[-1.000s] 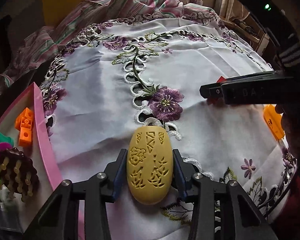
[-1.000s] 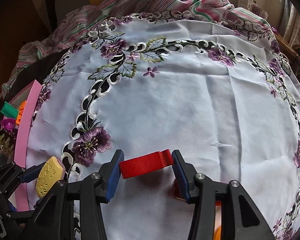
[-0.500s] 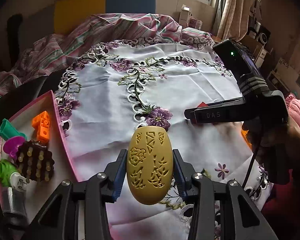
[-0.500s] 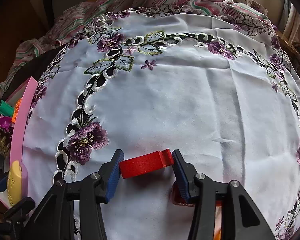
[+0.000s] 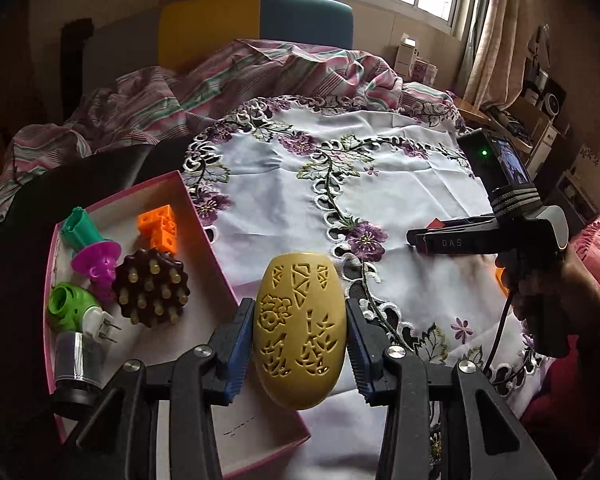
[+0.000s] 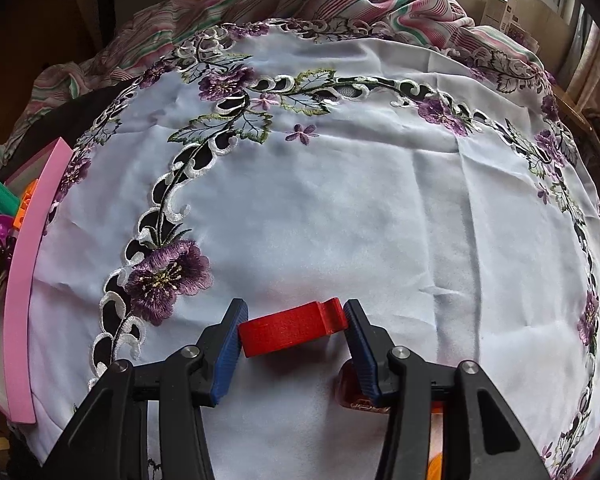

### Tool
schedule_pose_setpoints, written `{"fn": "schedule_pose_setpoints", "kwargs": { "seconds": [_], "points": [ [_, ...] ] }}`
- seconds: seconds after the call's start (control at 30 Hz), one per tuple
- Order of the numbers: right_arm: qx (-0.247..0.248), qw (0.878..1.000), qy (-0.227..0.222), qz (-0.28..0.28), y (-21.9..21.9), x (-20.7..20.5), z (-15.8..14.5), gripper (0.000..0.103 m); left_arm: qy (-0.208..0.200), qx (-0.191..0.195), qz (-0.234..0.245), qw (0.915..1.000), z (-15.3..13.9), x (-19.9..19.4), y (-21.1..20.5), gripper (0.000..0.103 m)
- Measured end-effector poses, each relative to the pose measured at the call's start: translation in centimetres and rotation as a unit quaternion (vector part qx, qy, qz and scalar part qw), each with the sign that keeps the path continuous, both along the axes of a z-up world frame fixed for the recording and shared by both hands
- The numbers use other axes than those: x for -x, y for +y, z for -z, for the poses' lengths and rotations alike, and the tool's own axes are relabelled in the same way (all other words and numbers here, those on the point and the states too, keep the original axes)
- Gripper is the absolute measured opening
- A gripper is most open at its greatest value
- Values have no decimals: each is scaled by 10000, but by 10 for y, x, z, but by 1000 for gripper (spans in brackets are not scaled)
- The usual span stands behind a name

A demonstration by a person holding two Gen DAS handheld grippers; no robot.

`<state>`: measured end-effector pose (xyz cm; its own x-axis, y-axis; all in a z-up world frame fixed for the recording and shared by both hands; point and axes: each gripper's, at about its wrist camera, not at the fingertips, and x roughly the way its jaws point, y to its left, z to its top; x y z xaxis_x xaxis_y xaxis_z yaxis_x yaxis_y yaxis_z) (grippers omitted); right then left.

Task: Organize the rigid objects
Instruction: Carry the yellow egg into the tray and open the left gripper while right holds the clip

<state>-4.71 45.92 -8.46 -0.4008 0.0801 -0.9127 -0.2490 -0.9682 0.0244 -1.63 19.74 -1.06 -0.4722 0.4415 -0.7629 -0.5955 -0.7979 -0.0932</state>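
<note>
My left gripper is shut on a yellow egg-shaped carved piece, held in the air over the near right edge of the pink box. In the box lie an orange block, a green and magenta toy, a brown spiked disc, a green plug piece and a small jar. My right gripper is shut on a flat red piece just above the white embroidered cloth. The left wrist view shows the right gripper from the side, at the right.
A second red object and something orange lie under the right gripper, partly hidden. A striped blanket is bunched at the far end of the cloth. The pink box's rim runs along the left edge.
My left gripper has risen and swung left with the yellow piece, from over the cloth to over the pink box's edge. The right gripper and red piece have stayed put.
</note>
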Motion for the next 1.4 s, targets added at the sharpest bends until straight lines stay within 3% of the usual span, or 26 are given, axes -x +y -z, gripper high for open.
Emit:
{"fn": "schedule_pose_setpoints", "kwargs": {
  "seconds": [0.4,0.8,1.13,1.3,1.4],
  "points": [
    [-125,9999,13,-19,-3,0,0,50,-85,9,-428,9990,3,6,-40,44],
    [-167,9999,1,-36,-4,0,1,50,-613,15,-1113,9919,28,20,-106,44],
    [-176,9998,-7,-29,-3,0,1,50,-644,132,-1121,9915,45,54,-81,44],
    [-176,9998,-5,-21,-4,0,1,50,-370,216,-1100,9930,46,65,-67,44],
    [-190,9998,-7,-33,-4,0,1,50,-431,234,-1106,9927,50,72,-60,44]
  ]
}}
